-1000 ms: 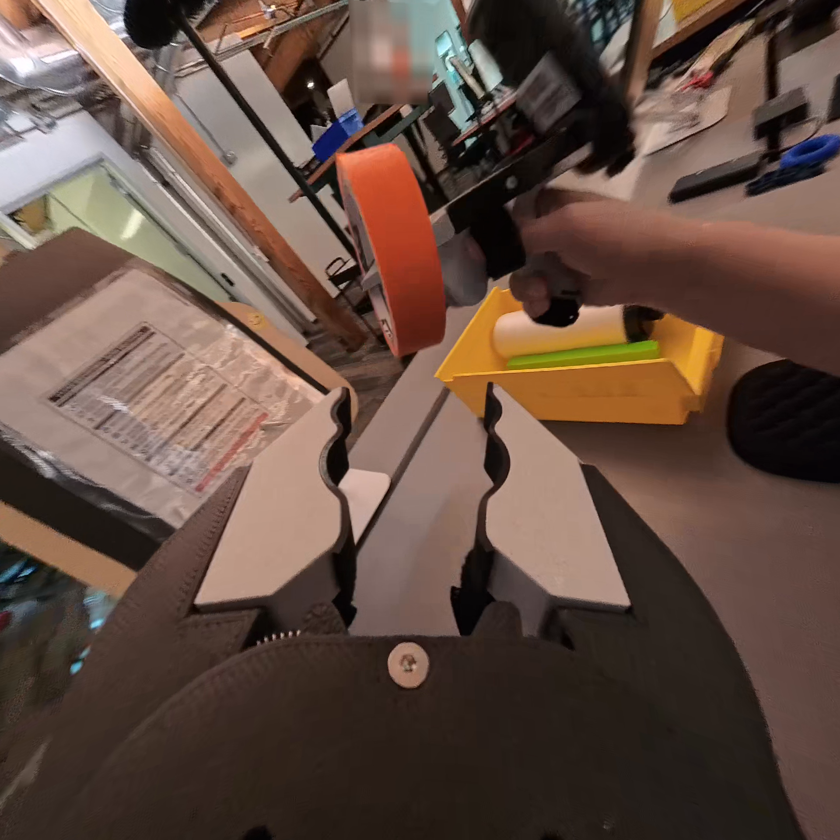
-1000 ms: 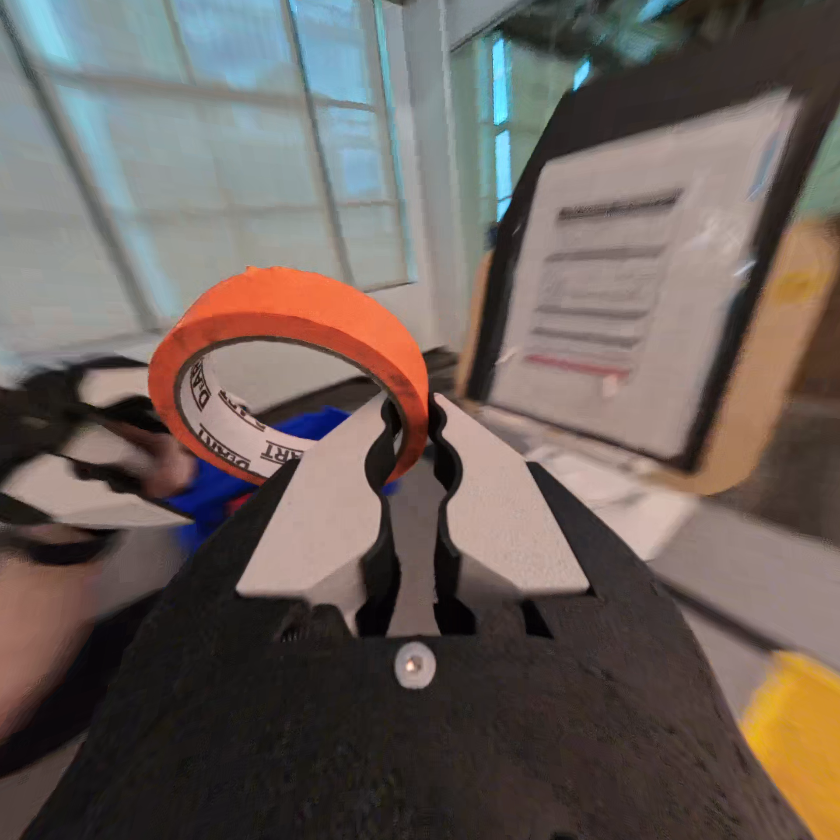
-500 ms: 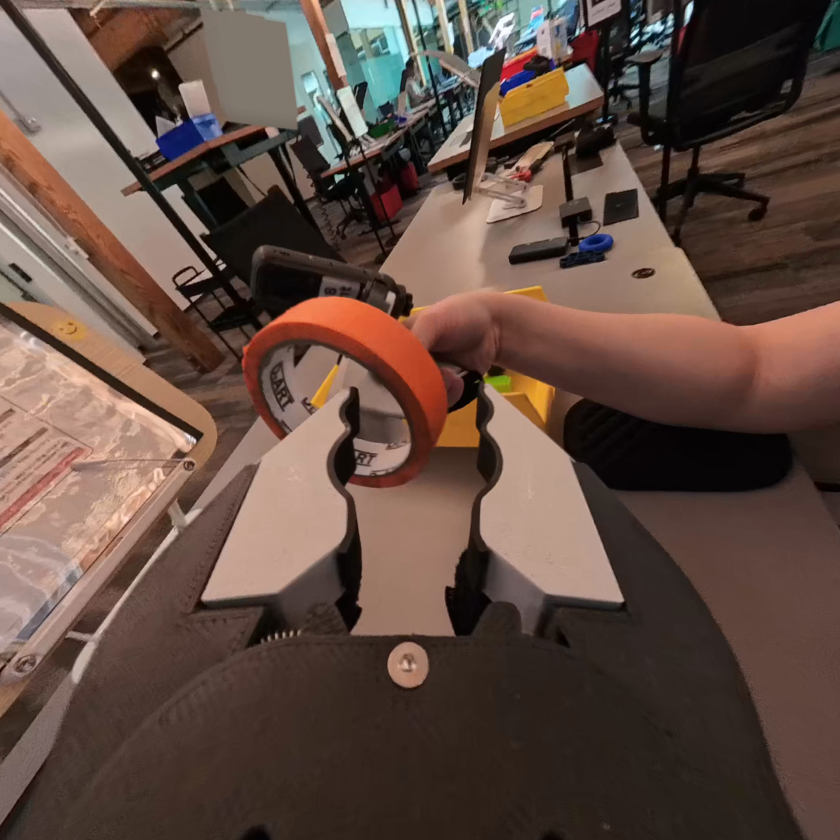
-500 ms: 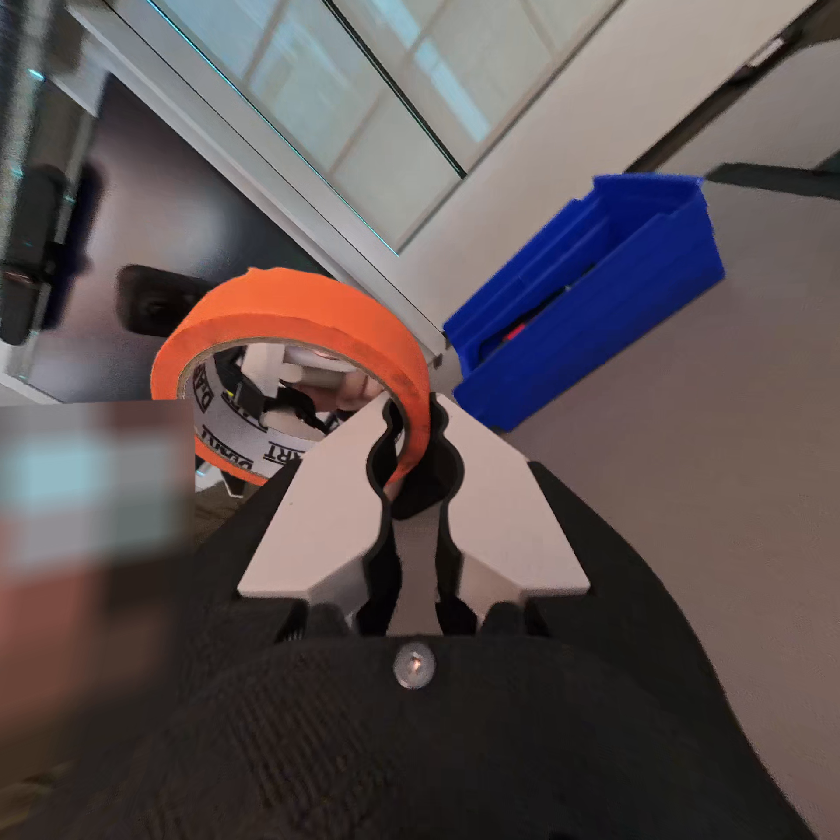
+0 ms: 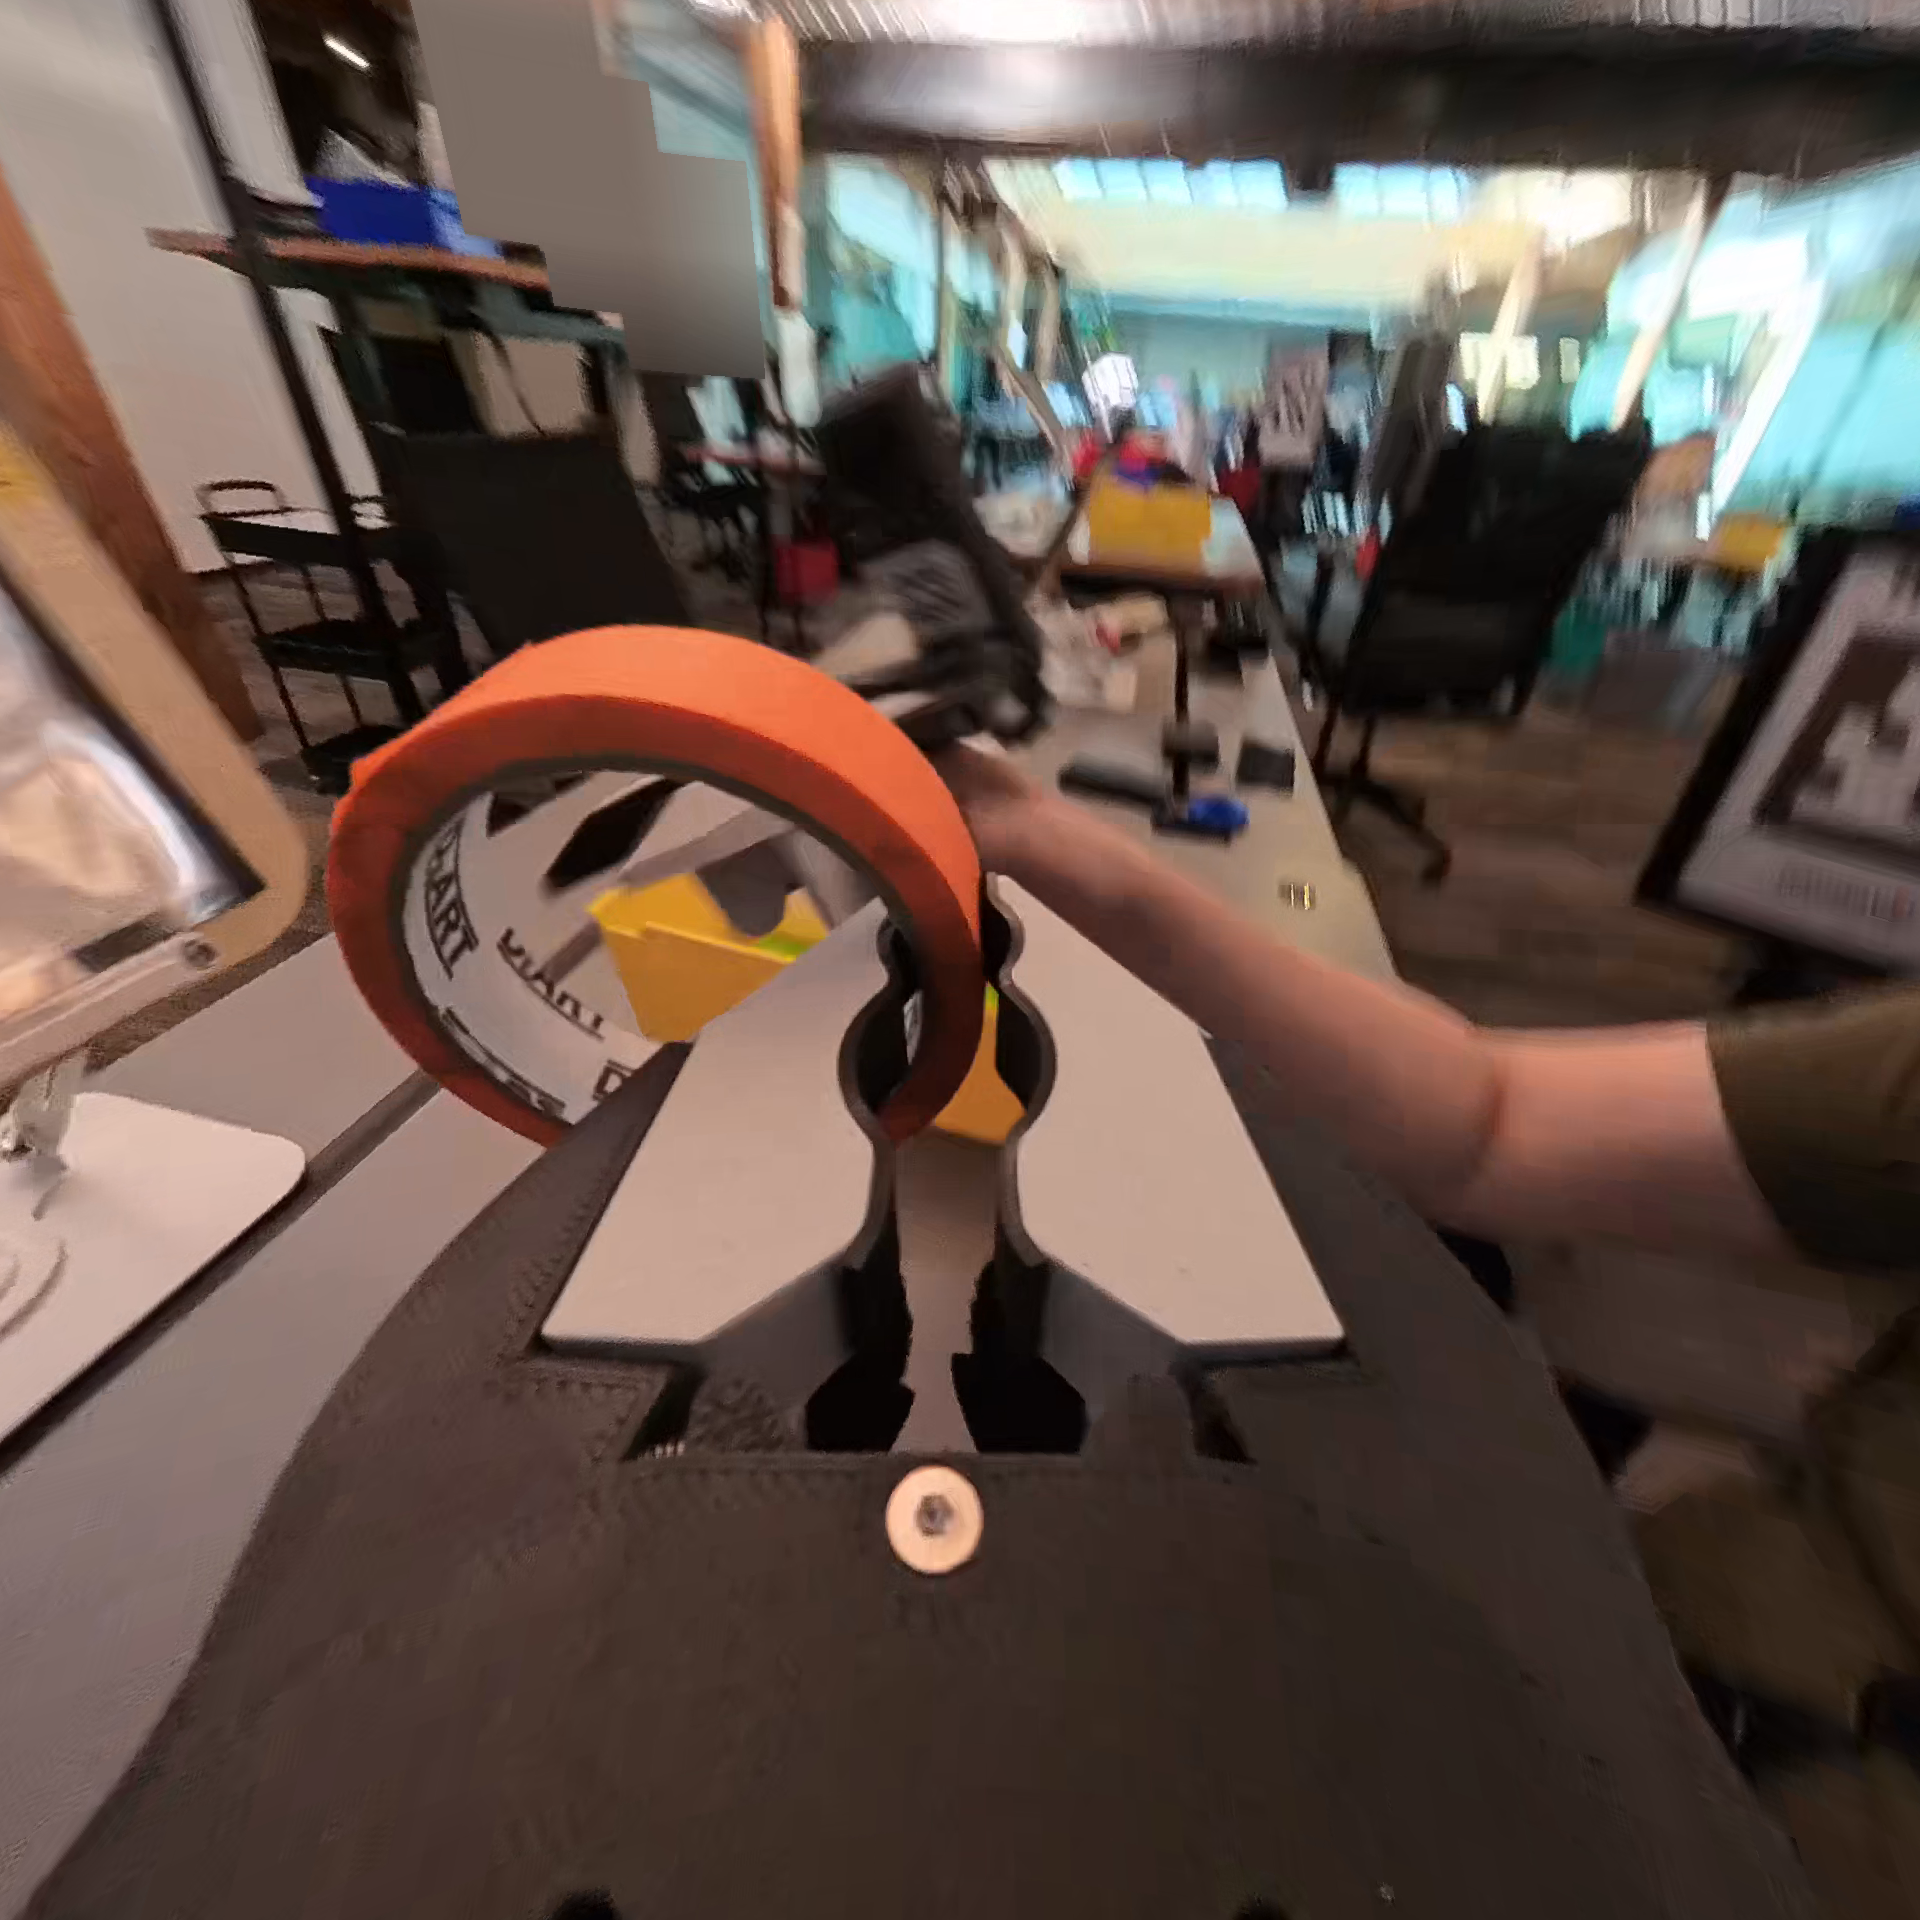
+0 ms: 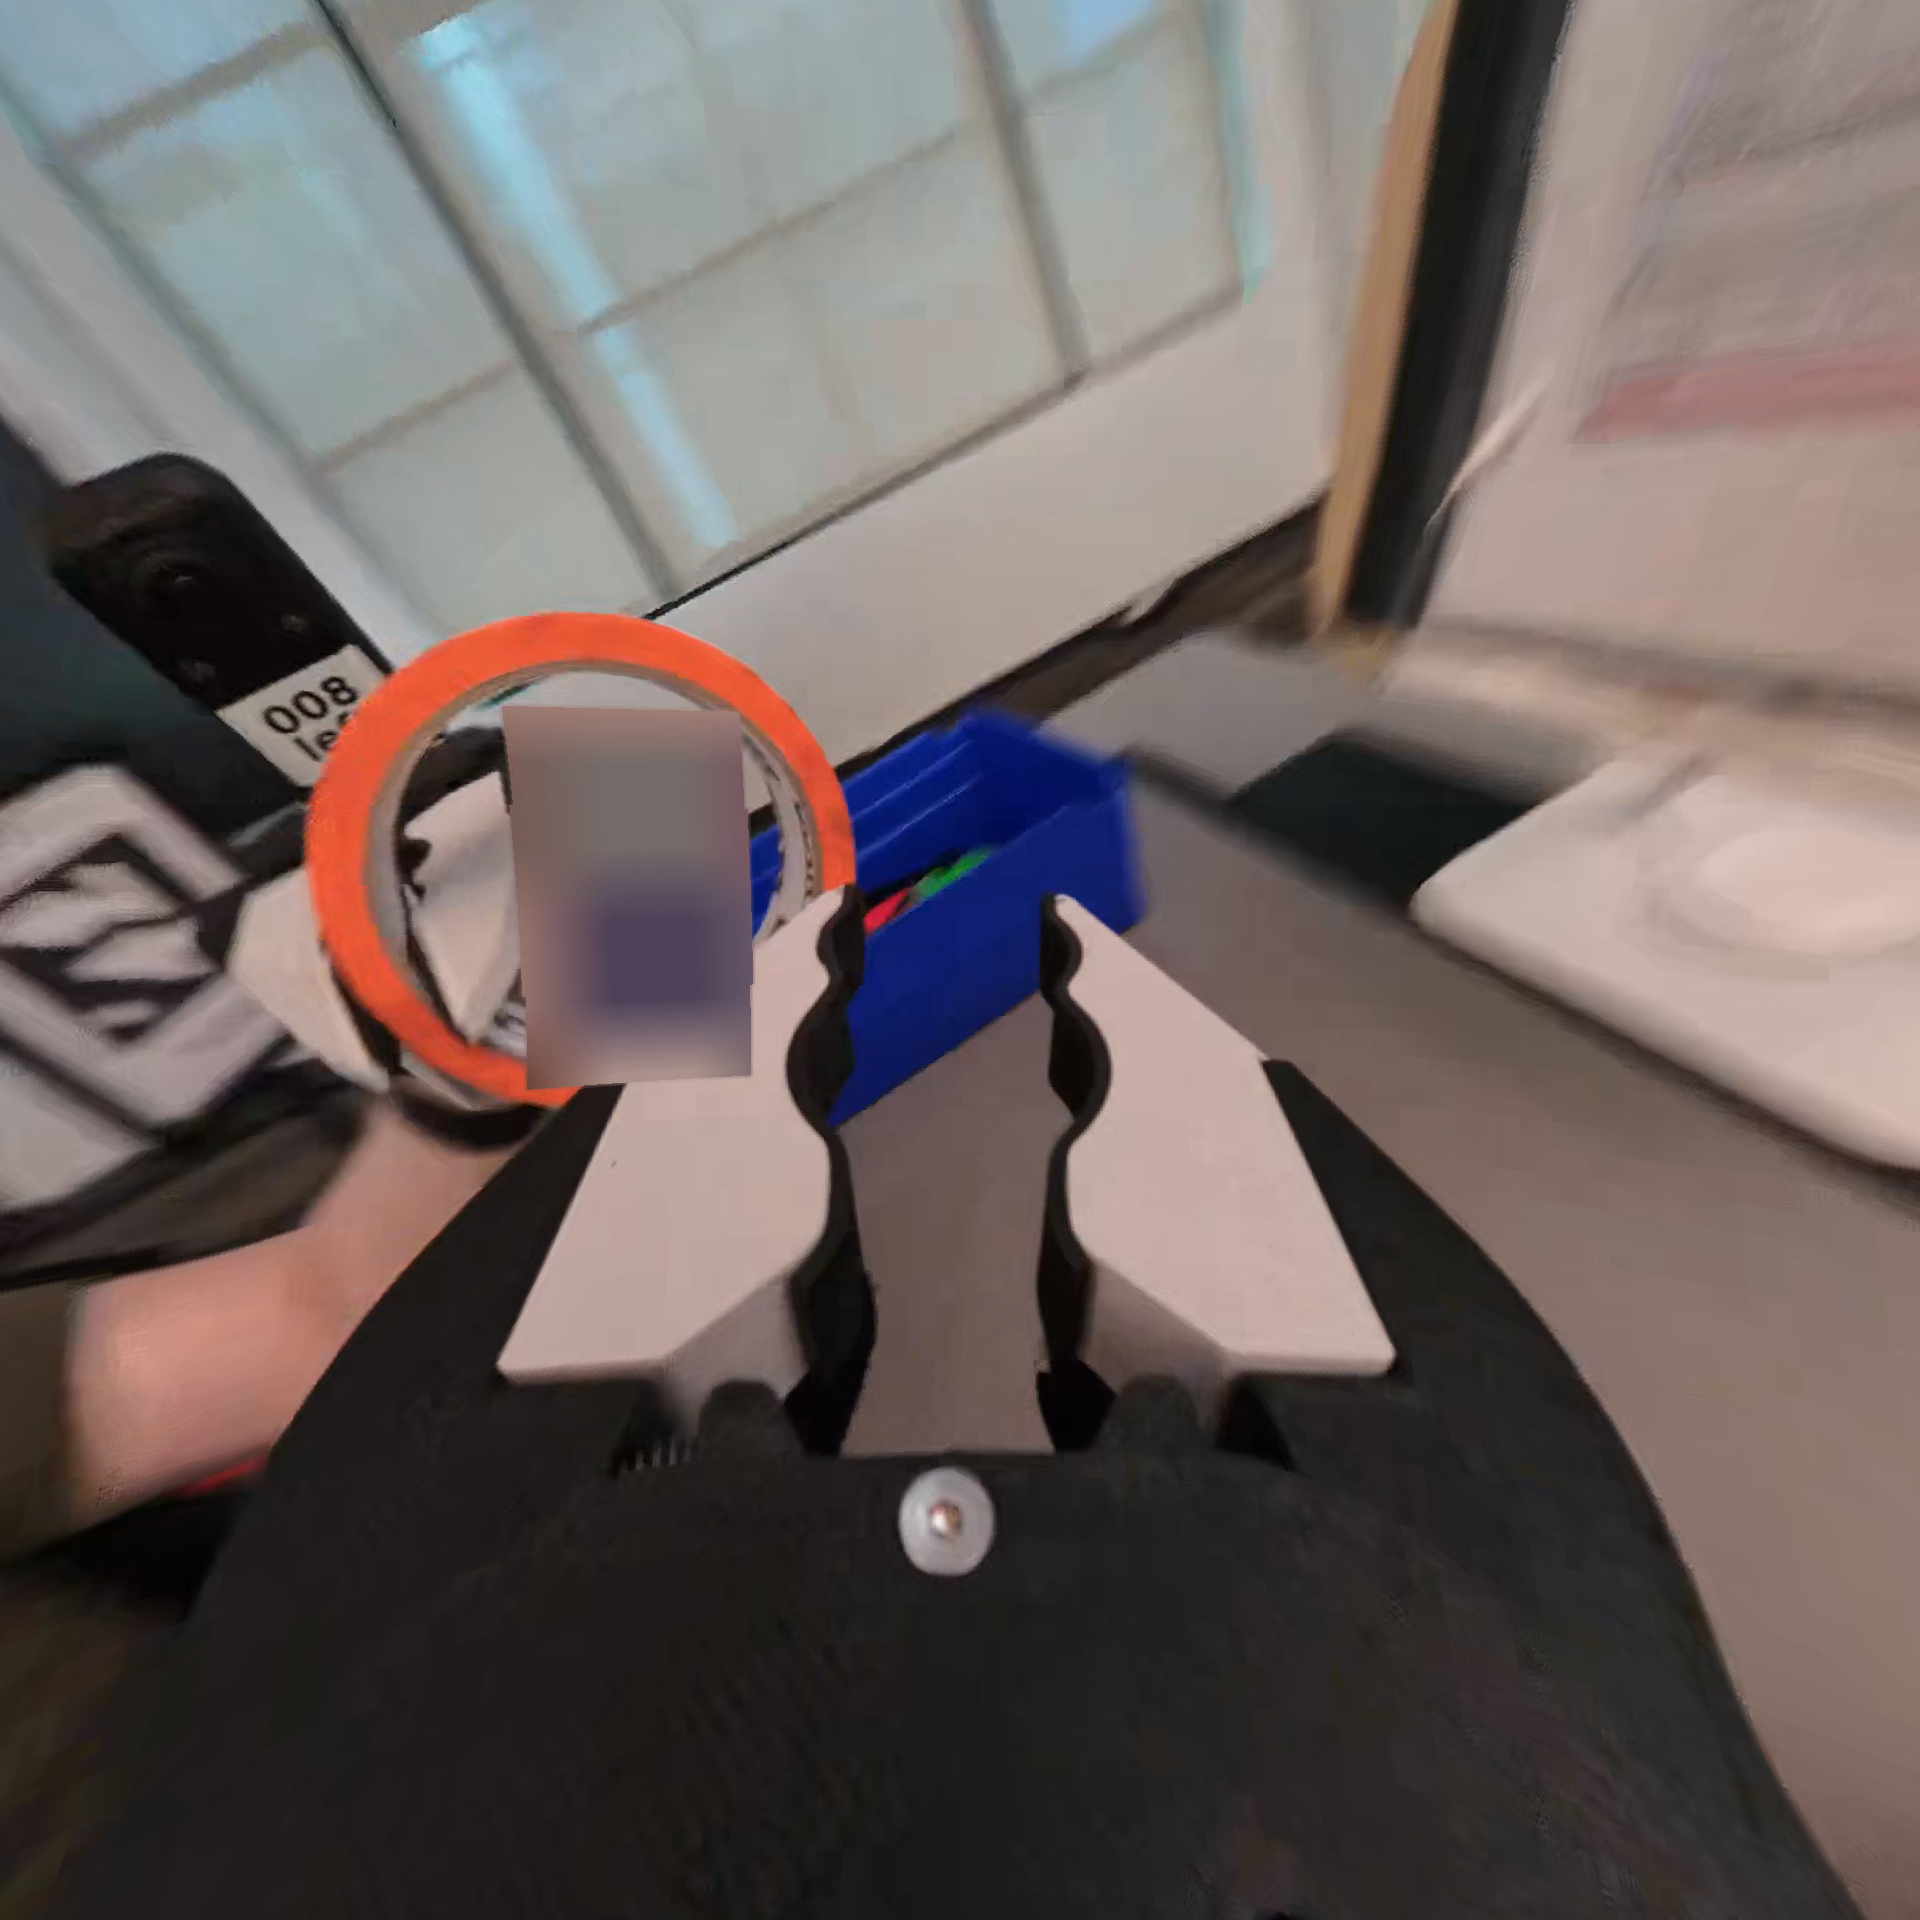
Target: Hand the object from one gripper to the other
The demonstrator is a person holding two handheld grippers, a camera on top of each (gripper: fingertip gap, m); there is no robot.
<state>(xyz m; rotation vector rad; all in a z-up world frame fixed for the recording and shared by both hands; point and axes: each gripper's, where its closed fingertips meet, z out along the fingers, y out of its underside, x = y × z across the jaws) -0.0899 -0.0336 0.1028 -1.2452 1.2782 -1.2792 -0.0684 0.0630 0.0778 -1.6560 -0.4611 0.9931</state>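
**Tape roll now in the left gripper; right gripper has let go**

The orange masking-tape roll (image 5: 665,831) sits in the left gripper (image 5: 940,1023), whose fingers (image 5: 748,1164) are drawn nearly together and pinch the band of the roll on its right side. The ring stands on edge, its open centre facing the camera, held in the air above the grey table (image 5: 208,1195). Seen through and just behind the roll is a yellow bin (image 5: 686,956) on that table.

In the right wrist view the right gripper (image 6: 951,1039) has its fingers (image 6: 1174,1164) spread apart with nothing between them. The roll (image 6: 353,831) shows to the left of those fingers, apart from them, with the blue bin (image 6: 997,914) behind.

Judging from this, the transfer itself looks done: one gripper holds, the other is free. What remains, if anything, is for the right gripper to draw clear of the roll, and the left to keep a firm pinch on a thin band that could pivot.
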